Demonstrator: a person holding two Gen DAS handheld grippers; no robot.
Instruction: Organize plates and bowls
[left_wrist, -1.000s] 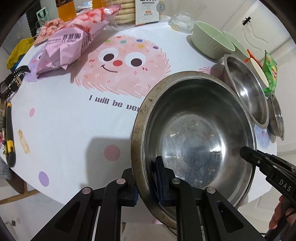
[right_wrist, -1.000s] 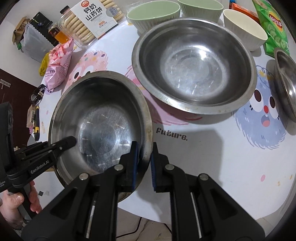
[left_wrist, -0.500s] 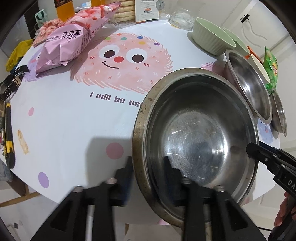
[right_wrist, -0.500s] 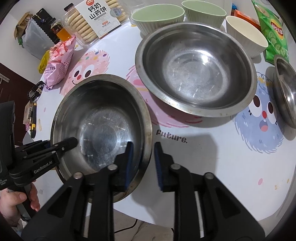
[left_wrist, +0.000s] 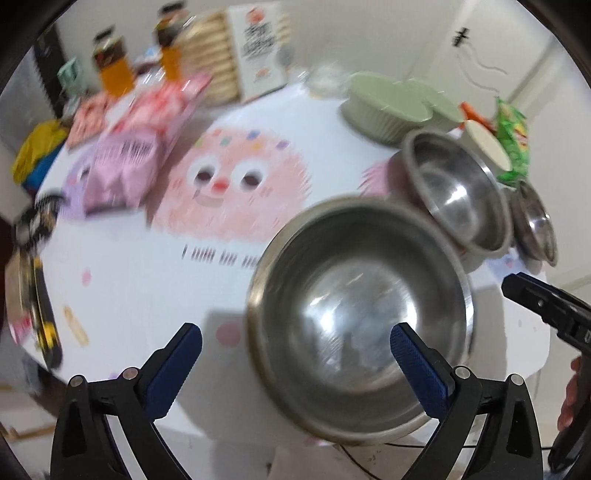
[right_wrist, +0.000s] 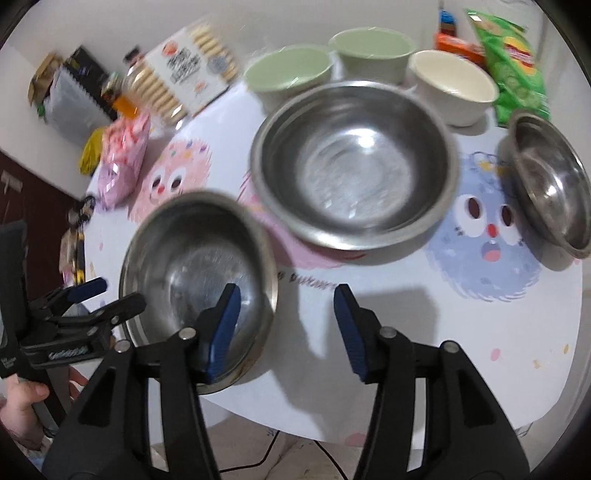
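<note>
**Both tongs spread wide, steel bowl resting free at the table's near edge**

At the table's far left corner lie a pink snack bag and, behind it, a clear tray of biscuits beside an orange-filled bottle. The left gripper has its blue-padded fingers spread far apart; it touches nothing. In the right wrist view it shows at the left, a hand around its handle.

The nearest steel bowl sits upright at the table's near edge, overhanging it a little, with neither tool pinching it. The right gripper is likewise spread: its left finger lies in front of the bowl's right rim, though contact cannot be made out, and its other finger hangs over bare tablecloth.

Just beyond, towards the table's middle, stands a larger steel bowl, close to the near bowl, though whether the rims touch is unclear. Along the far edge stand two green bowls side by side, then a cream bowl. At the right edge is a third steel bowl, with a green crisp packet behind it.

Both views are motion-blurred.
</note>
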